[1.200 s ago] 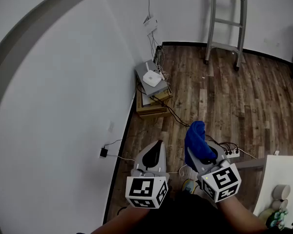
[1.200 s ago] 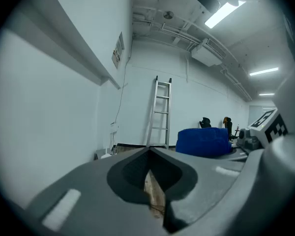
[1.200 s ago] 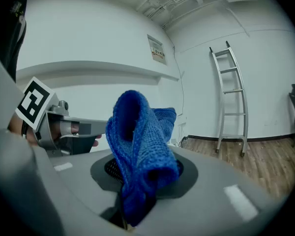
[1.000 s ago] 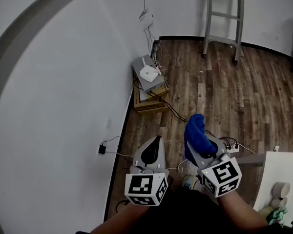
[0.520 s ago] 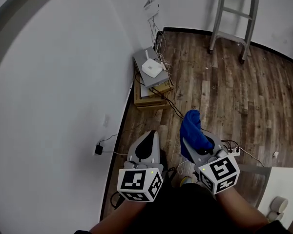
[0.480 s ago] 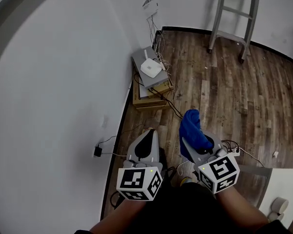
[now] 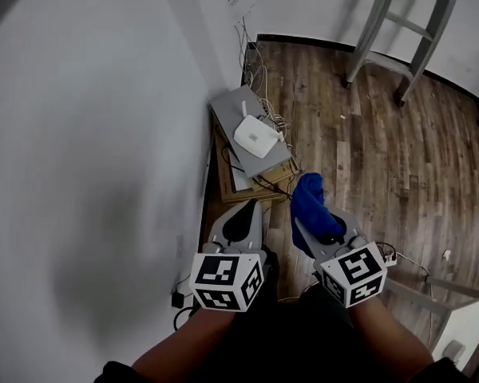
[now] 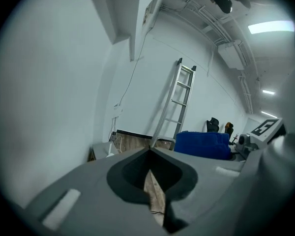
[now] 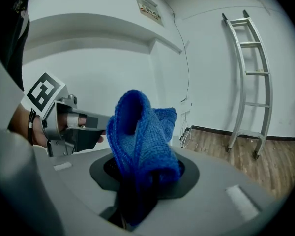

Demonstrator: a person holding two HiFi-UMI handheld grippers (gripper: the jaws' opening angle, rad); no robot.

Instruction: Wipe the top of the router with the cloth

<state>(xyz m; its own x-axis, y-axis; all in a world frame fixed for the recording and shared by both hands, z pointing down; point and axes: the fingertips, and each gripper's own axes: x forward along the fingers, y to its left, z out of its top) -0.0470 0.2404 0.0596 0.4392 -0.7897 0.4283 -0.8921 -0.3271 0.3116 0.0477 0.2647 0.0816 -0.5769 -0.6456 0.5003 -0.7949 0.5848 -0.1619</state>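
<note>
Right gripper (image 7: 310, 223) stays clamped on the blue cloth (image 7: 306, 198); left gripper (image 7: 251, 207) is closed, empty. The router (image 7: 255, 136) by the wall (image 7: 104, 134) now sits much nearer, just ahead, so wiping can soon begin.

No readable text anywhere, square markers on left gripper (image 7: 248, 213) and right gripper (image 7: 310, 219) are black-and-white patterns only, wall sign (image 9: 148, 7) print too small to read
</note>
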